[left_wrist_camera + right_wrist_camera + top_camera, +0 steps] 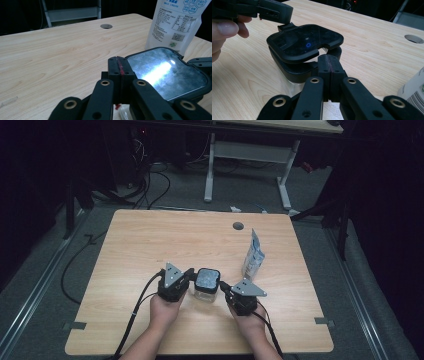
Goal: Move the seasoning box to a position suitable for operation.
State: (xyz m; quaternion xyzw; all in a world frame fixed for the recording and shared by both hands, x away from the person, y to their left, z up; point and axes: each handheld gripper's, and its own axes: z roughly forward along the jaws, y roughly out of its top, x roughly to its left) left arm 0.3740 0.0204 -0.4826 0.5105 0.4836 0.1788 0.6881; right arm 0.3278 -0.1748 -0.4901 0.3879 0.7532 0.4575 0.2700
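High view: clear container point(206, 292) with a black lid point(207, 279) sat on the table point(150, 245), toward the near edge, roughly mid-width. Left gripper point(189, 276) and right gripper point(223, 287) flanked it, tips at the lid's two sides. Upright pouch point(253, 256) stood just beyond, toward the right edge. Cable hole point(238, 226) near the far edge.

Left gripper view: left gripper point(120, 65) had its jaws pressed together, nothing between them, tip against the lid point(168, 72) rim. Pouch point(175, 22) sealed, contents hidden.

Right gripper view: right gripper point(329, 62) likewise pressed together, tip at the lid point(304, 43) latch side. Lid sat skewed, one side lifted off the container's black collar point(294, 68), so not seated. Couldn't tell what's inside the container, if anything; wall looked clear.

Judgement: step is working the lid. Push evenly from both sides, keep the tips level on the rim, and brace the base so it doesn't skid into the pouch.
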